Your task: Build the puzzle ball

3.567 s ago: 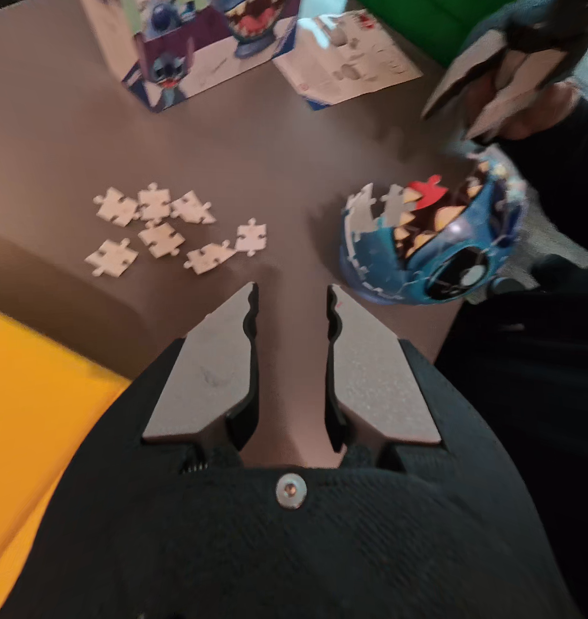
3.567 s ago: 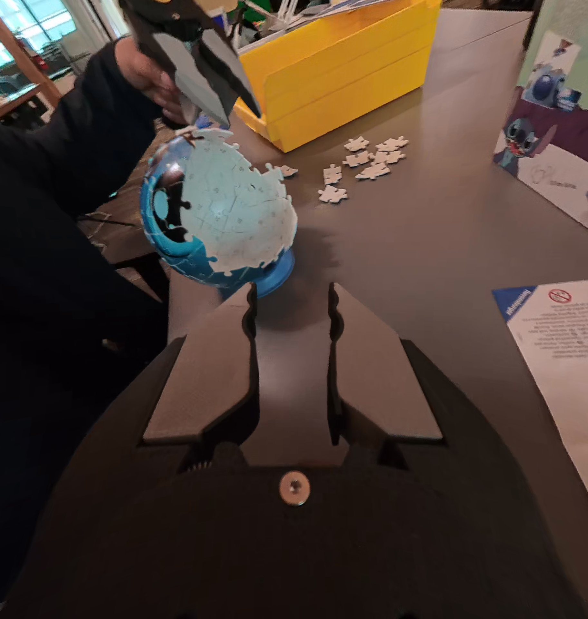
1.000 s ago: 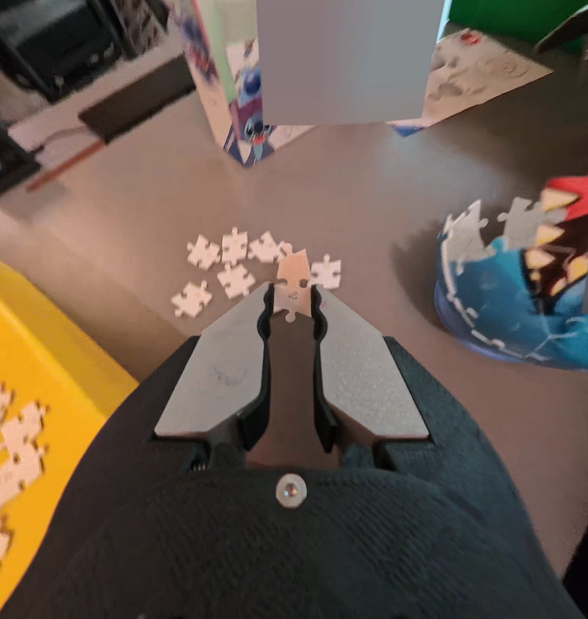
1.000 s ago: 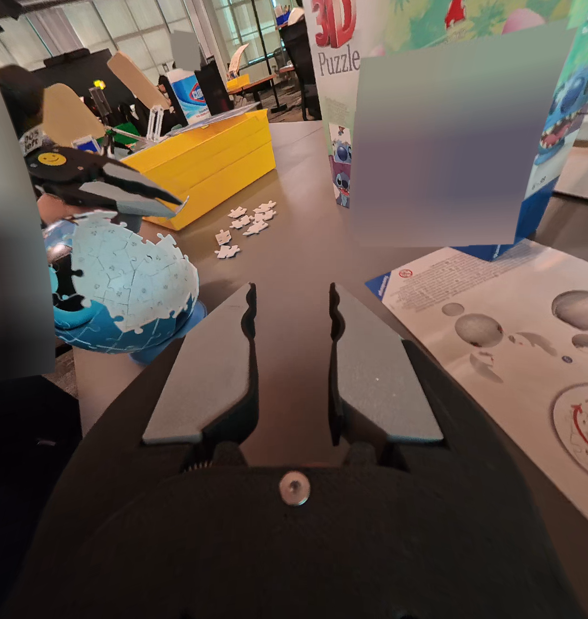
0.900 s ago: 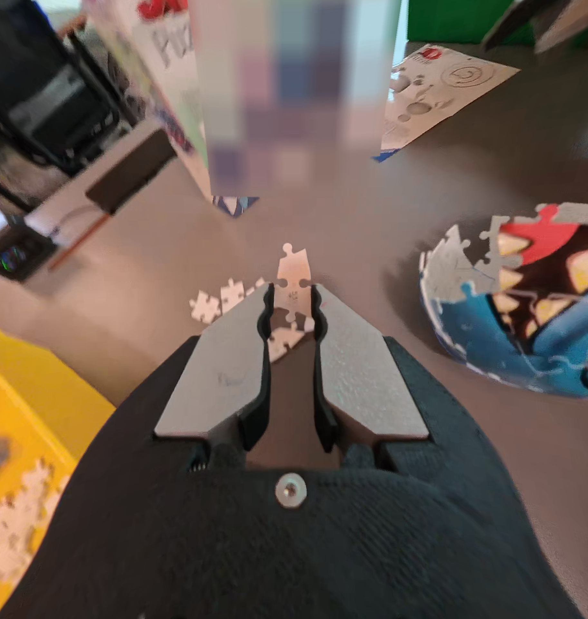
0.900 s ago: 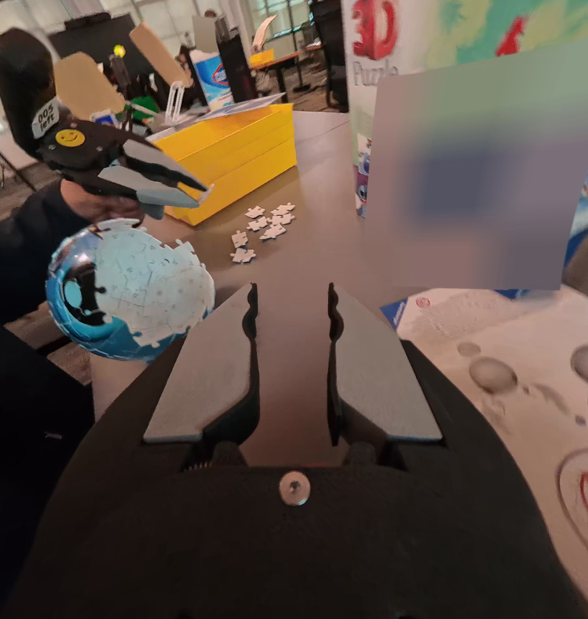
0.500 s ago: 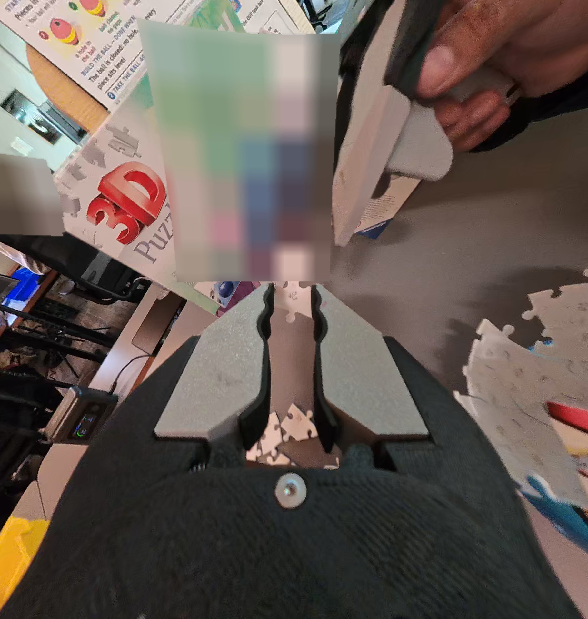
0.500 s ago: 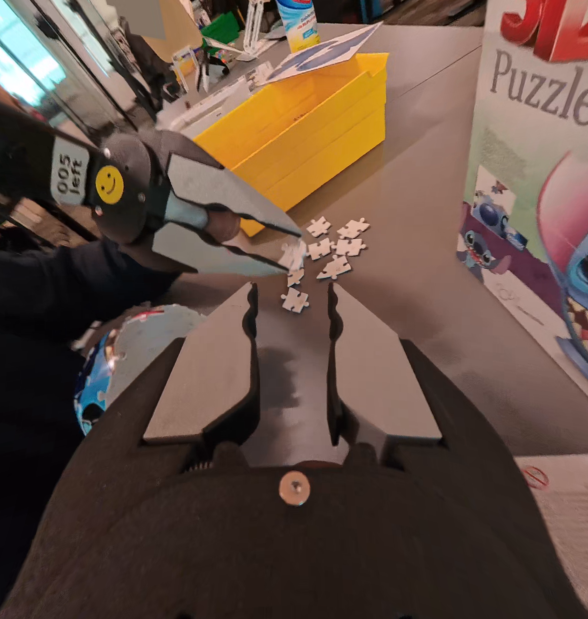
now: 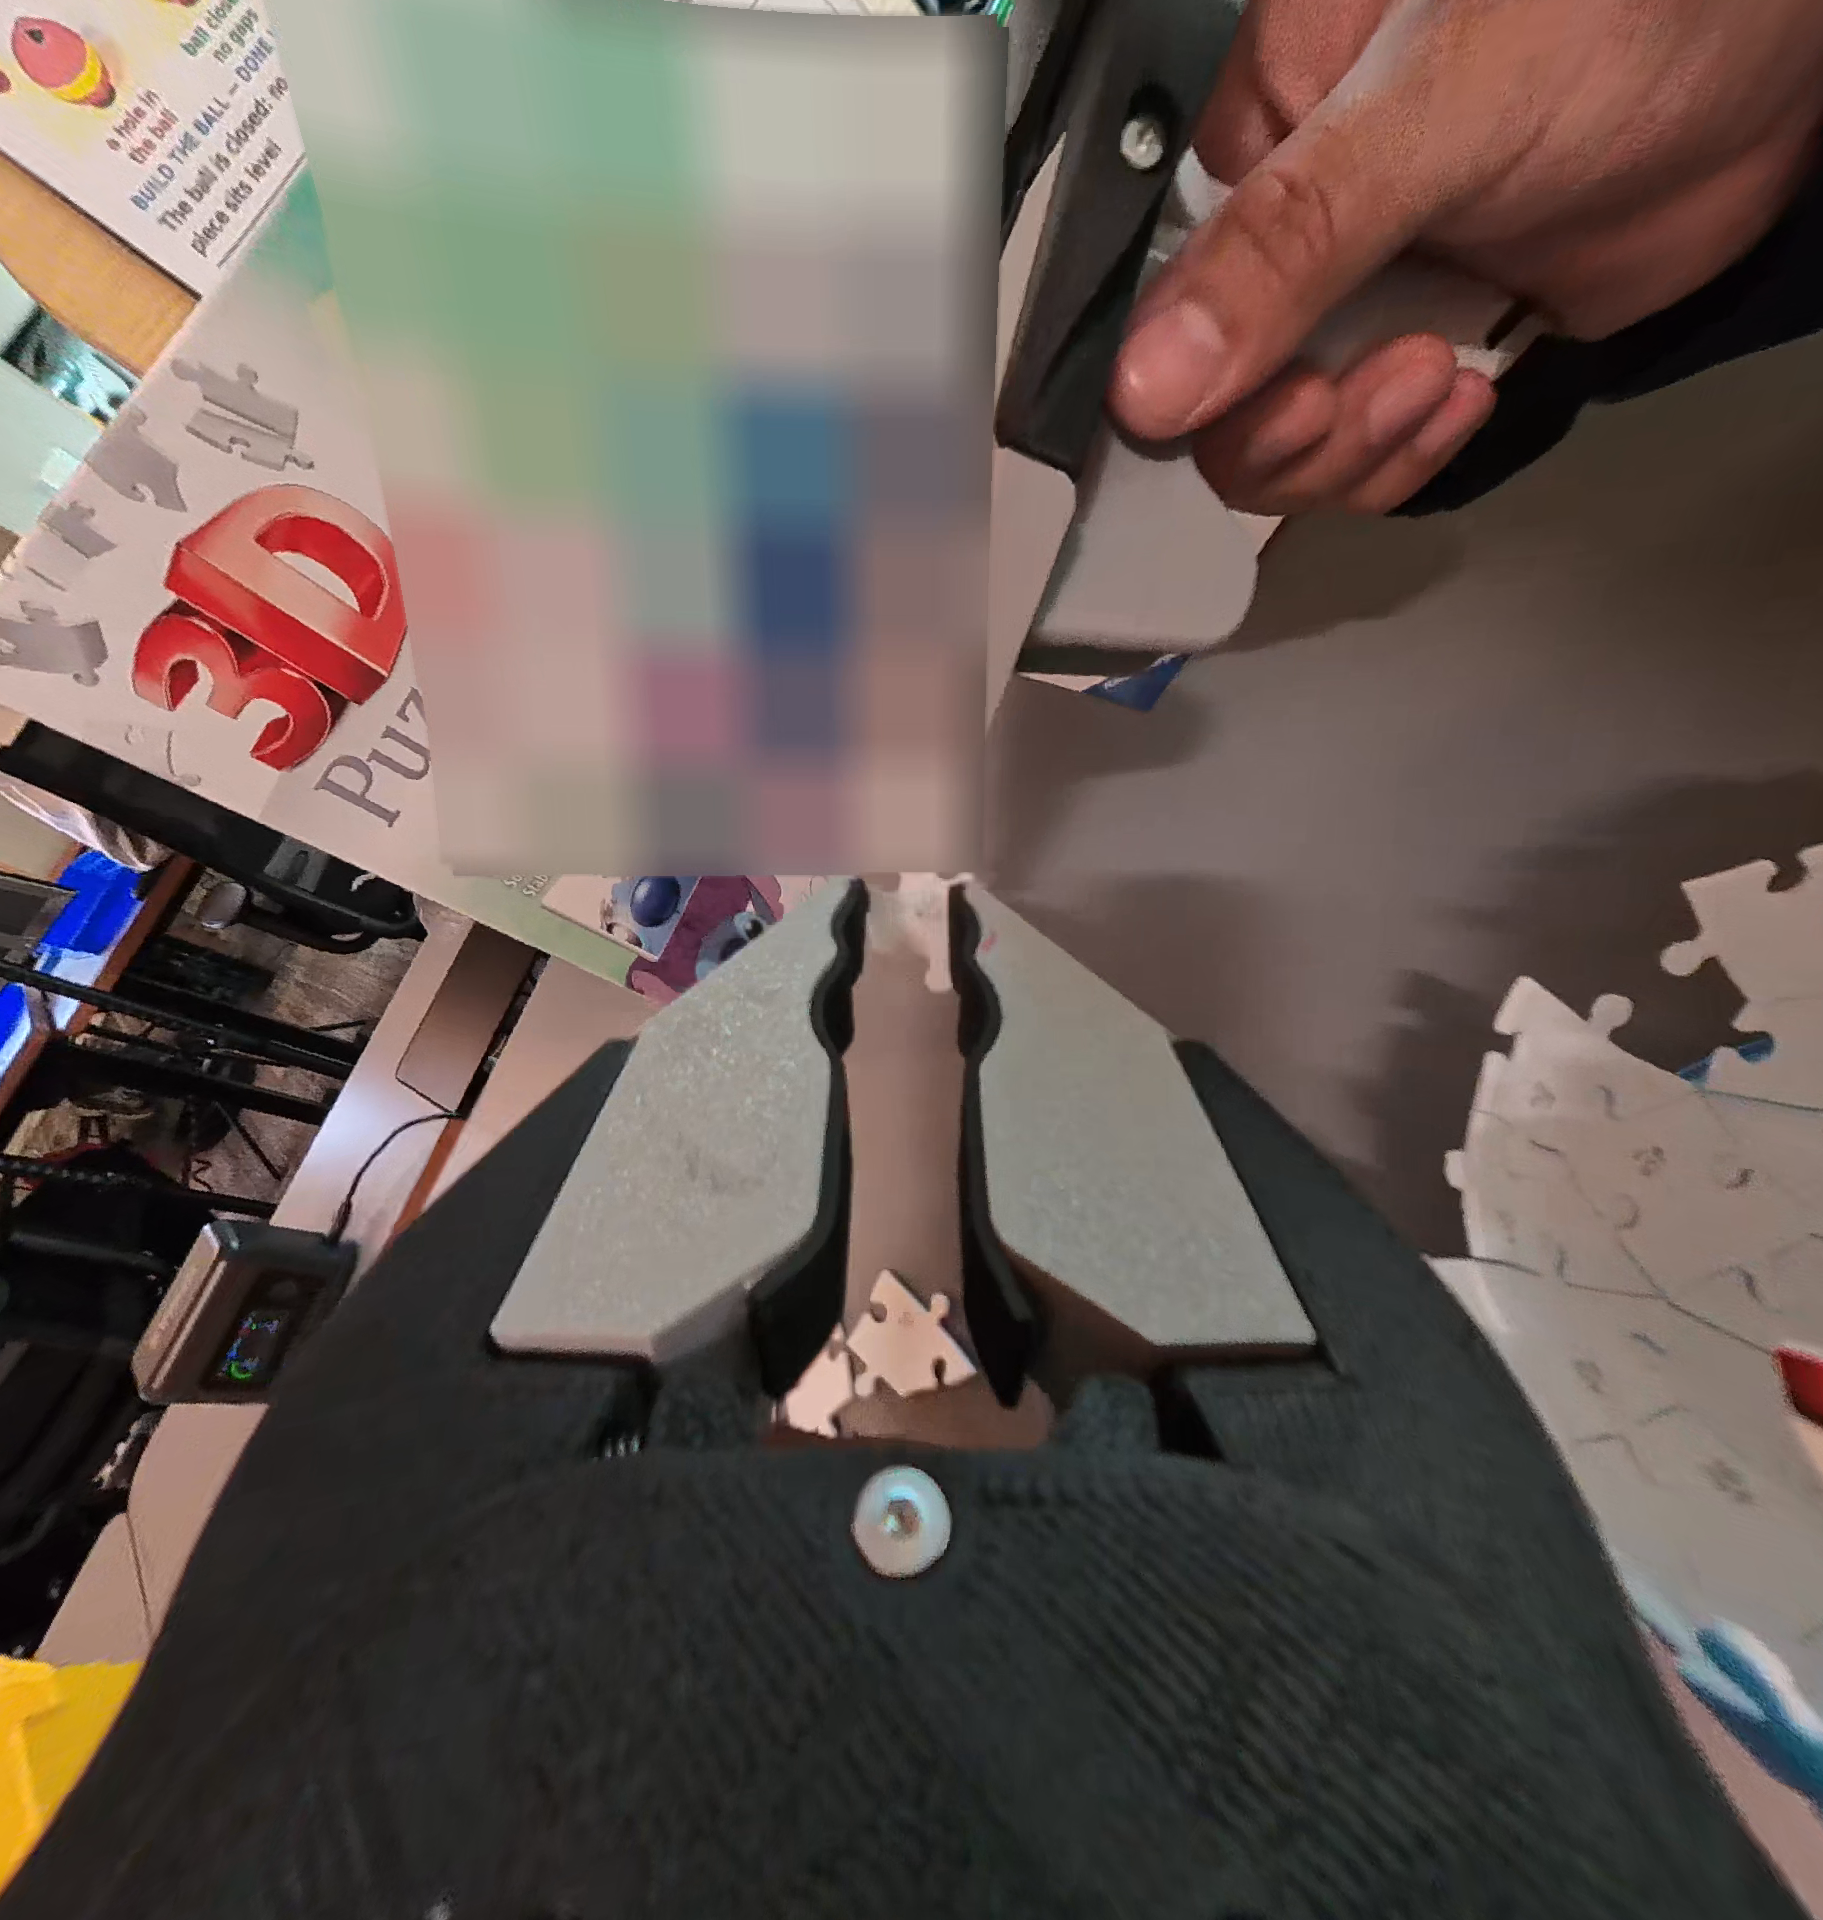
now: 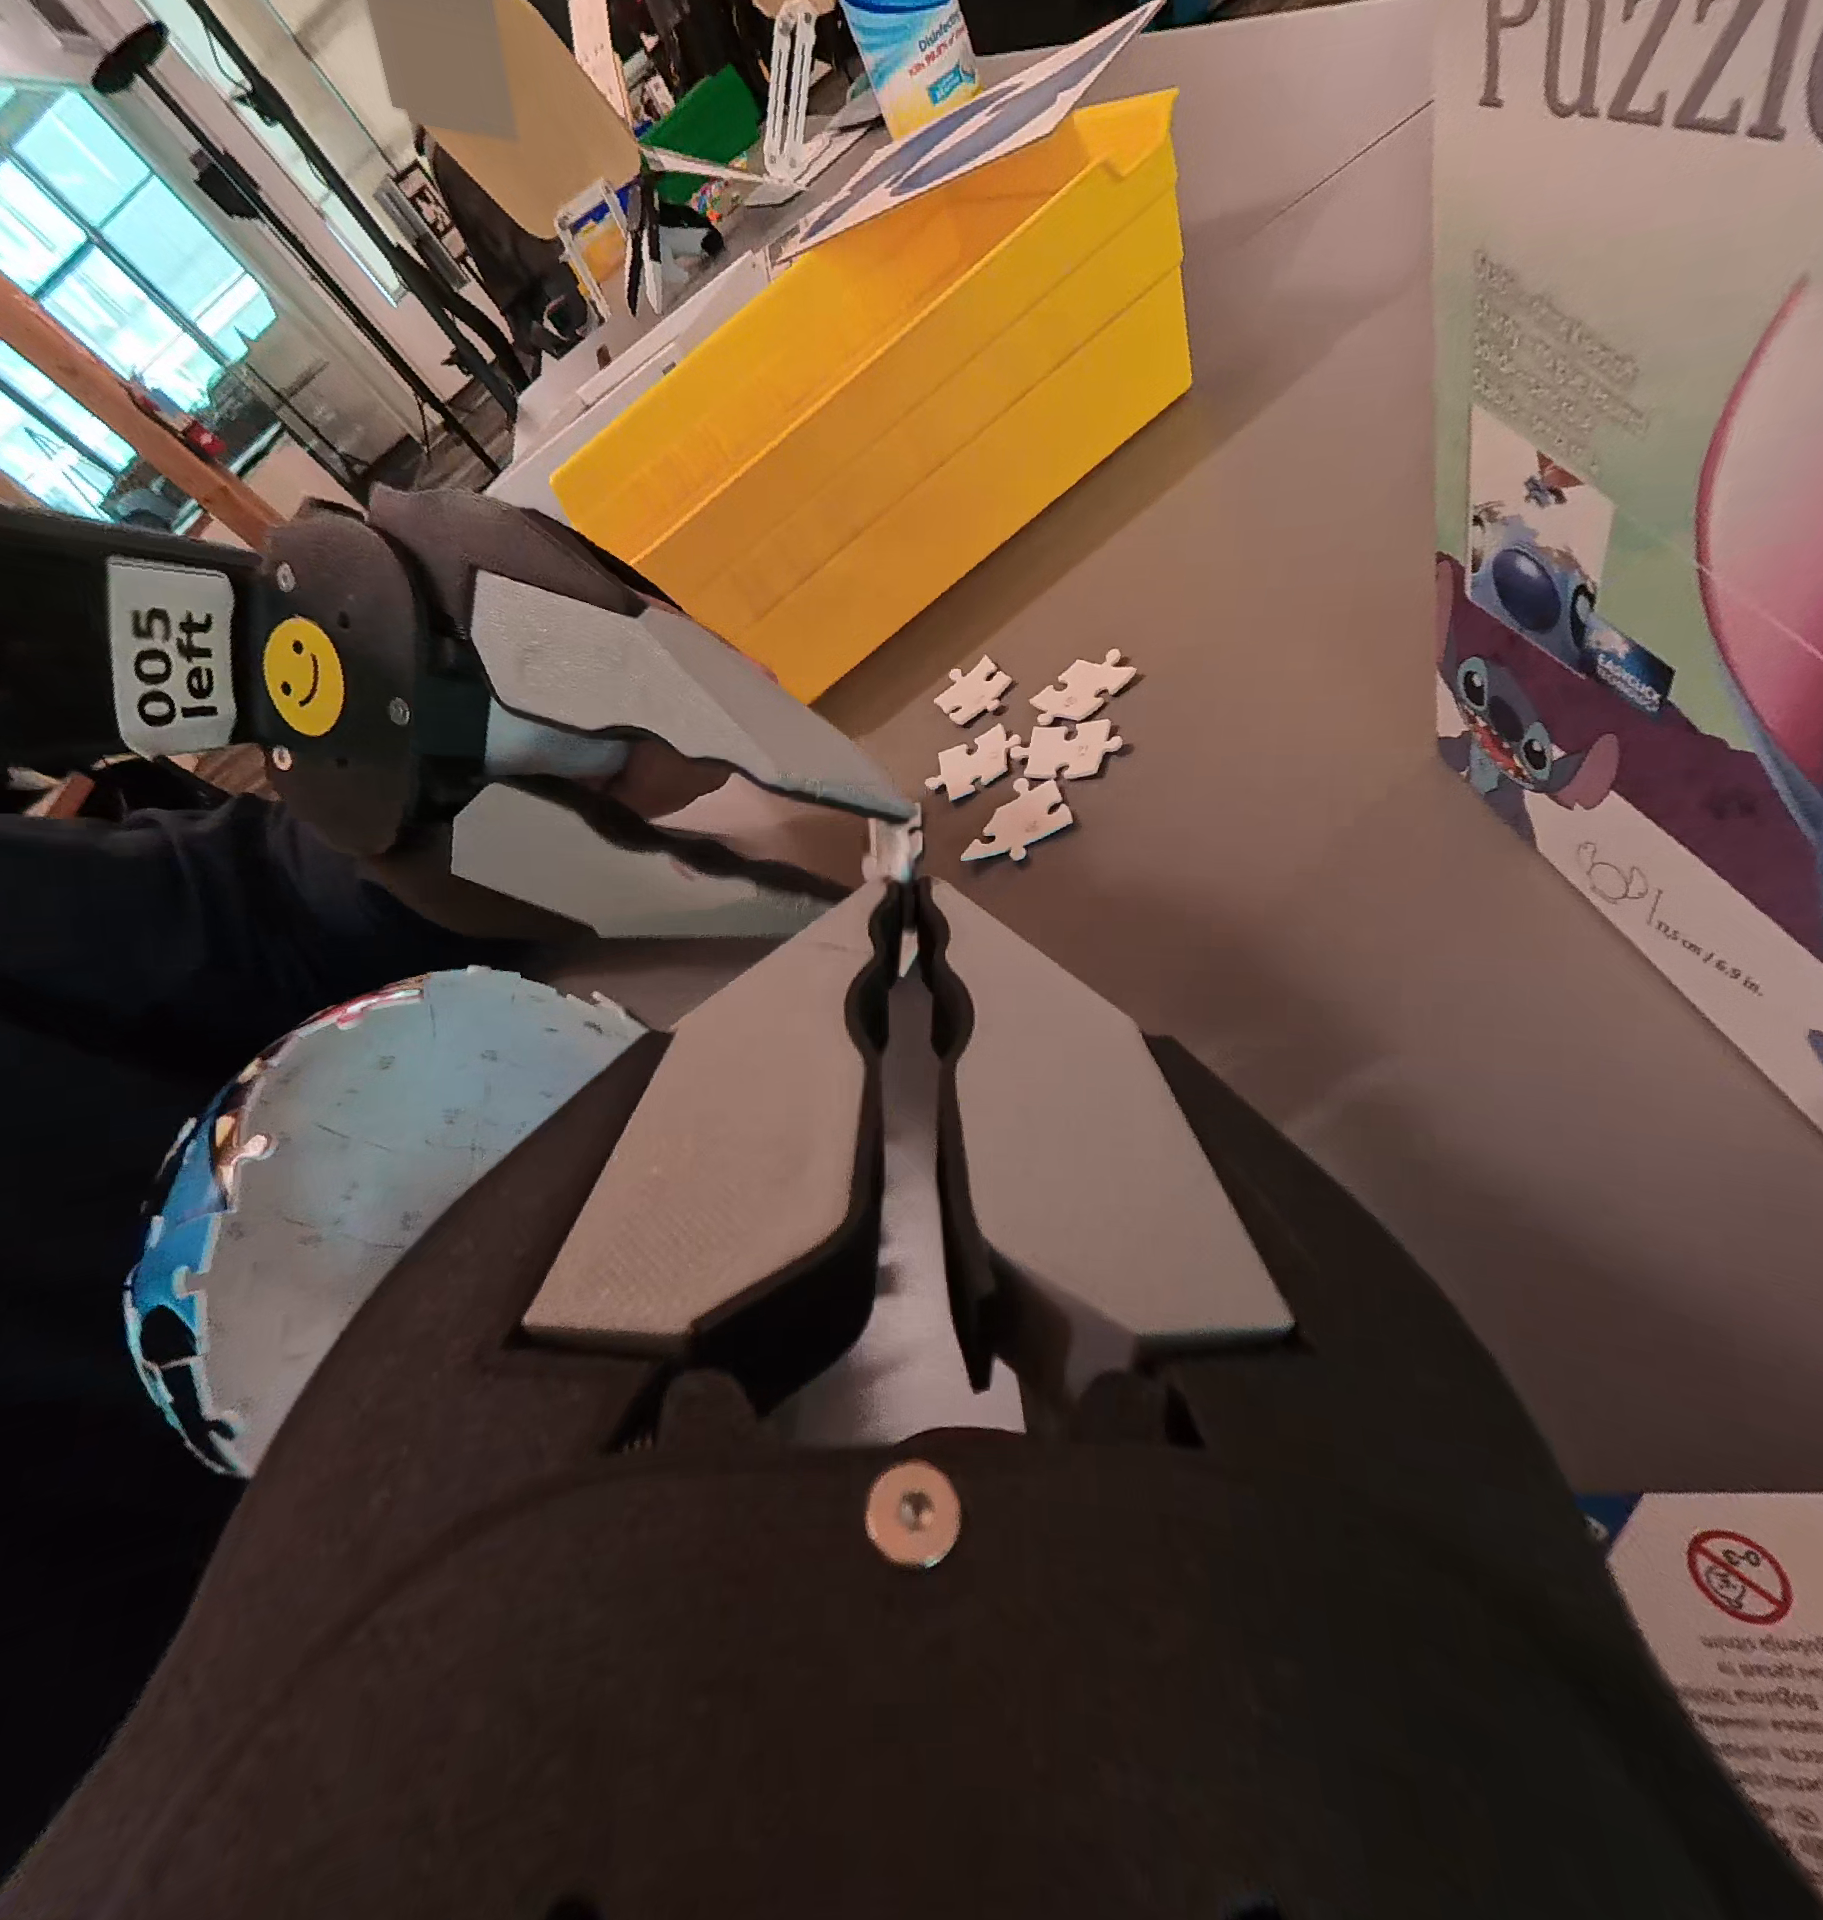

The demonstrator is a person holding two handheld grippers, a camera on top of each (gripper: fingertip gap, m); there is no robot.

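Pinching 1 white puzzle piece (image 10: 899, 854) from both sides at frame center: left gripper (image 10: 891, 847) and right gripper (image 10: 905, 902) both clamping it. Sitting lower left, beside right gripper: half-built puzzle ball (image 10: 367, 1153). Lying just beyond tips: 5 loose pieces (image 10: 1032, 743).

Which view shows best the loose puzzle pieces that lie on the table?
The right wrist view: five loose pieces lie in plain sight on the table, between the yellow bin and the puzzle box. The left wrist view shows only two of them, seen through the gap between its own fingers.
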